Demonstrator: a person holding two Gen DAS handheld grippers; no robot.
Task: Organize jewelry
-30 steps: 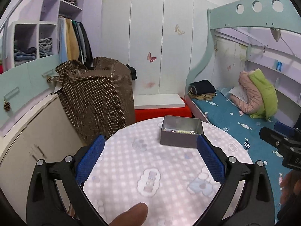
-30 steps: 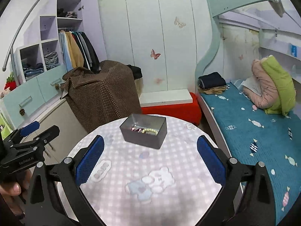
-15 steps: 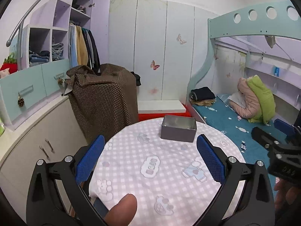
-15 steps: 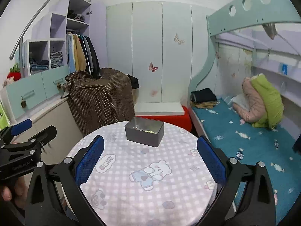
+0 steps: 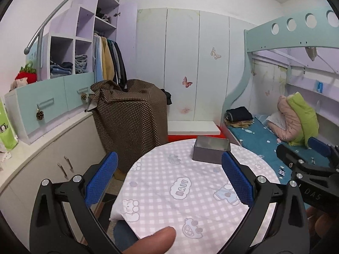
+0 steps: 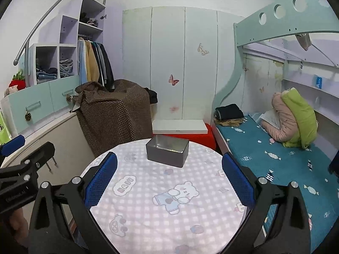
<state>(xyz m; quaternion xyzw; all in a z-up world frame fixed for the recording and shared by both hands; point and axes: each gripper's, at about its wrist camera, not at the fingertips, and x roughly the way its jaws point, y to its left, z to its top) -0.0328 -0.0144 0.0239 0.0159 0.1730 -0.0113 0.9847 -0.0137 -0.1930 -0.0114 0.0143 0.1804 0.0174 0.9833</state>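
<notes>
A grey metal box (image 5: pixel 210 151) stands at the far side of a round table (image 5: pixel 190 192) covered with a pink checked cloth. In the right wrist view the box (image 6: pixel 167 152) shows a thin strip of pale beads inside. My left gripper (image 5: pixel 169 177) is open and empty, well short of the box. My right gripper (image 6: pixel 169 176) is open and empty, also held back above the table (image 6: pixel 165 201). Each gripper shows at the edge of the other's view, the right gripper (image 5: pixel 309 165) and the left gripper (image 6: pixel 23 169).
A chair draped in brown dotted cloth (image 5: pixel 129 118) stands left of the table. A bunk bed with a teal sheet (image 6: pixel 275 148) lies to the right. Cabinets (image 5: pixel 48 148) run along the left wall. A red stool with a white board (image 6: pixel 180 130) is behind the table.
Both grippers have drawn back and away from the box, so the table and box look smaller and farther. The beads in the box are now nearly hidden by its wall.
</notes>
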